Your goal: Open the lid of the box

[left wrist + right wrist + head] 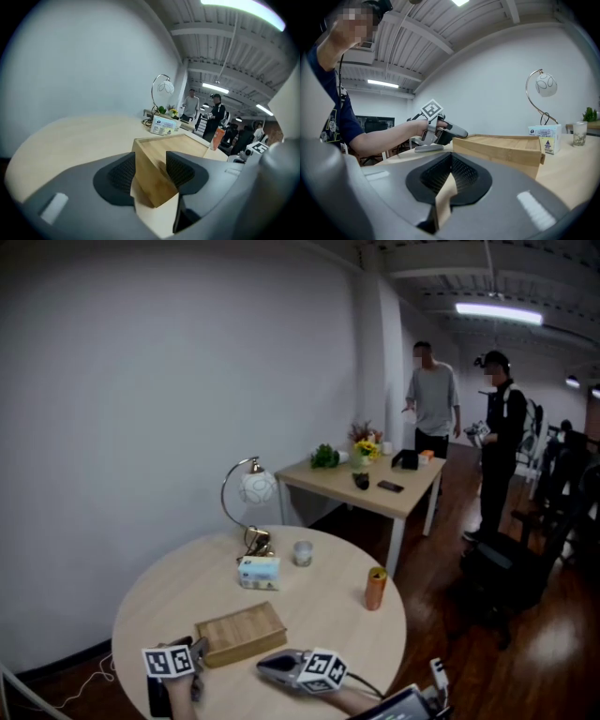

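Note:
A flat wooden box (239, 632) with its lid down lies on the round table (169, 587), near the front edge. My left gripper (199, 651) is at the box's left end. In the left gripper view the jaws (151, 171) stand open, with the near corner of the box (173, 150) between the pads. I cannot tell if the pads touch it. My right gripper (269, 667) rests just in front of the box. Its jaws (451, 171) are shut with nothing between them. From that side the box (501, 147) and the left gripper (461, 134) at its far end show.
Behind the box stand a tissue box (259, 572), a curved lamp (253, 488), a small cup (302, 553) and an orange can (375, 588). A second table (366, 486) with plants is further back. Two people (433, 399) stand beyond it, and dark chairs (506, 568) are on the right.

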{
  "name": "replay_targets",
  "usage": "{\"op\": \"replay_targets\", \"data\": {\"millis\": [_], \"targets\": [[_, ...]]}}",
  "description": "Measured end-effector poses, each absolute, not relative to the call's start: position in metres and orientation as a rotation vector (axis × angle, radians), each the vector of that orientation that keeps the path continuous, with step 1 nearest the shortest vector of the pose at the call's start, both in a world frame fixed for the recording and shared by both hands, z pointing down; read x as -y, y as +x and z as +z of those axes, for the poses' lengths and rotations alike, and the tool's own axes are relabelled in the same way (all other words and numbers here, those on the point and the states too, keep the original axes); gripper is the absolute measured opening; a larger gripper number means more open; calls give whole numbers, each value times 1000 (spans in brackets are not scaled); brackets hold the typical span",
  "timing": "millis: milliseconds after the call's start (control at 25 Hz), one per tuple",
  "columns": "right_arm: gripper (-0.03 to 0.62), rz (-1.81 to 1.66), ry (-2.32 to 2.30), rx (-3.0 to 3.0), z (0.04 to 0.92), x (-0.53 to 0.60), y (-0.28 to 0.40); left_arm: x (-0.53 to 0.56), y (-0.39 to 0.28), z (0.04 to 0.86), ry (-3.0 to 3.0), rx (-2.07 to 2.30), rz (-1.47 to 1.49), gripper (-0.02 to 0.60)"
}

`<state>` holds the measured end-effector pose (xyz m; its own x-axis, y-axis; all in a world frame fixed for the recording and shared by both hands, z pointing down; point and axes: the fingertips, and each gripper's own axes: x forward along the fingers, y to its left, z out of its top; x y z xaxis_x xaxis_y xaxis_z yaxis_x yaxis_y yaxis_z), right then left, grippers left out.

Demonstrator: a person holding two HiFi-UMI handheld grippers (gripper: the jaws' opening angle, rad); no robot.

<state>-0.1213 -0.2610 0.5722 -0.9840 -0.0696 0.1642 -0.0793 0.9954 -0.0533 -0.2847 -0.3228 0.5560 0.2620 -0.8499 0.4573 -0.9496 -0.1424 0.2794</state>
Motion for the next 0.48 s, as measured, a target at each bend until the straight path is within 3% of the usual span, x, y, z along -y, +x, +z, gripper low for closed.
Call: {"op": "replay_targets", "data": {"millis": [480], "targets": [[-3,31,250,3018,560,271,-98,340,-271,560,1972,1507,201,146]]}}
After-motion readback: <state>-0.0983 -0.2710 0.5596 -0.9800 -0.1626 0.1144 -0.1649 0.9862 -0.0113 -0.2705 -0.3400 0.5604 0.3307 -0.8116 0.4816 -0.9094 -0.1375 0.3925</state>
